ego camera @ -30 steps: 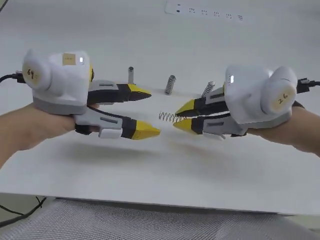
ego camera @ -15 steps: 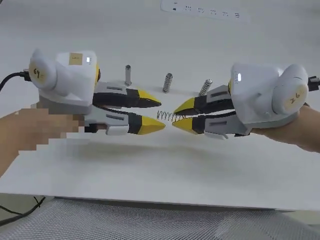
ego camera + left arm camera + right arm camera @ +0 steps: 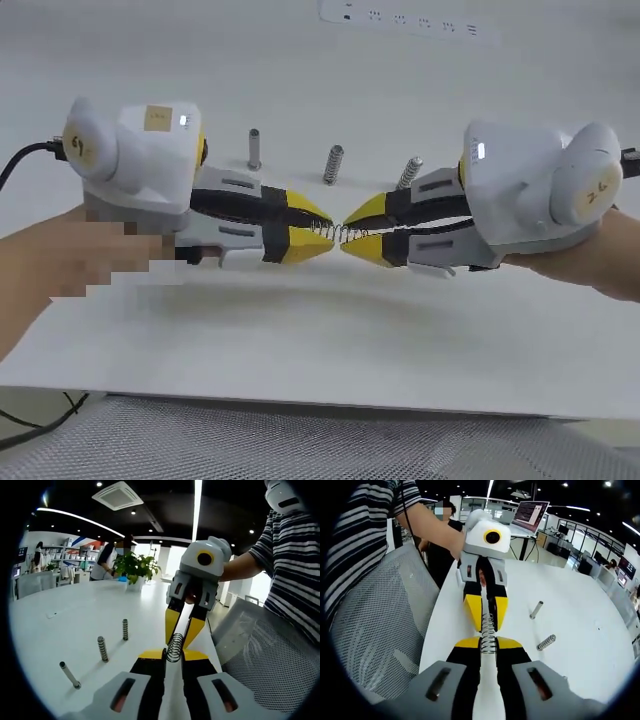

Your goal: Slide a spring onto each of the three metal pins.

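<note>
A loose spring (image 3: 336,232) hangs level above the table between the two grippers. My left gripper (image 3: 322,237) is shut on its left end, and my right gripper (image 3: 350,236) is shut on its right end, tips almost touching. In the left gripper view the spring (image 3: 174,647) sits in my left gripper (image 3: 172,655). The right gripper view has the spring (image 3: 488,629) running from my right gripper (image 3: 488,643) to the other one. Behind them stand a bare pin (image 3: 254,148) and two pins wearing springs (image 3: 333,165) (image 3: 408,173).
The white table (image 3: 320,320) has free room in front of the pins. A white power strip (image 3: 405,22) lies at the far edge. A mesh chair (image 3: 300,440) sits below the near edge.
My left gripper moved right and shut its jaws on the free end of the spring that my right gripper was holding. The right gripper has barely shifted.
</note>
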A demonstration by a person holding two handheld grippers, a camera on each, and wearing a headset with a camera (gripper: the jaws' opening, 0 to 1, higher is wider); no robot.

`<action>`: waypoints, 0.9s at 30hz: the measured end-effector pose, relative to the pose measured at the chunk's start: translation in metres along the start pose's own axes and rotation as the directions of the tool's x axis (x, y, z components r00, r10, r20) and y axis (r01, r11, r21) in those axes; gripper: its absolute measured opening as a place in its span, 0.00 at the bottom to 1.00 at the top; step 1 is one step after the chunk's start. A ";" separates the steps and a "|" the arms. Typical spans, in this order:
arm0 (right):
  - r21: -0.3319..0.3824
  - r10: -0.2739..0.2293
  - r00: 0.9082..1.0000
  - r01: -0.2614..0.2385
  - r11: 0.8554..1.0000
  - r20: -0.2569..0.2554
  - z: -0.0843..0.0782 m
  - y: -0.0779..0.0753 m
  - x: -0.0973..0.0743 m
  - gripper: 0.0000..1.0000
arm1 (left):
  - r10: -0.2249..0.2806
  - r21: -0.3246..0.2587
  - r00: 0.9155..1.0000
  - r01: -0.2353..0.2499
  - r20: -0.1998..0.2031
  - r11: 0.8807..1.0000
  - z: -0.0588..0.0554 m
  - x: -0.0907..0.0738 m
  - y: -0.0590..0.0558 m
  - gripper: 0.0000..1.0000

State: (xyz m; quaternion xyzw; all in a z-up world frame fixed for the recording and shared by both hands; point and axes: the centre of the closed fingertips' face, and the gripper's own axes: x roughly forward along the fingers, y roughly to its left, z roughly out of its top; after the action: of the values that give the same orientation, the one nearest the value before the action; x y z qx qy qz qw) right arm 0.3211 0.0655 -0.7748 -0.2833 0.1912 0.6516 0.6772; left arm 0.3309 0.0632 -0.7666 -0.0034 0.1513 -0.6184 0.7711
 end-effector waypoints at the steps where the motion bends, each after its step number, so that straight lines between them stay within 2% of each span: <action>1: 0.002 0.001 1.000 -0.001 1.000 0.000 0.000 0.001 0.000 0.12 | 0.000 0.004 1.000 0.000 0.000 1.000 0.000 0.000 -0.001 0.09; 9: 0.012 -0.006 1.000 0.006 1.000 0.005 0.002 0.002 -0.001 0.12 | 0.000 0.007 1.000 0.000 0.007 1.000 0.003 -0.001 -0.002 0.07; 17: 0.048 -0.006 1.000 0.006 0.999 0.003 0.002 0.004 -0.001 0.13 | -0.017 0.008 1.000 0.017 -0.004 1.000 0.002 0.000 -0.005 0.07; 22: 0.065 -0.008 1.000 0.009 0.998 -0.011 -0.004 0.004 -0.003 0.17 | -0.017 0.007 1.000 0.017 -0.017 1.000 -0.002 -0.001 -0.005 0.07; 27: 0.060 -0.009 1.000 0.010 0.998 -0.018 -0.009 0.006 -0.006 0.17 | -0.018 0.004 1.000 0.018 -0.012 1.000 0.000 -0.004 -0.004 0.07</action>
State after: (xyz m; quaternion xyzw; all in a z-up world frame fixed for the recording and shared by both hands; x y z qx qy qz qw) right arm 0.3157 0.0549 -0.7787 -0.2696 0.2155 0.6399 0.6866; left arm 0.3267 0.0665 -0.7650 0.0005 0.1547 -0.6255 0.7647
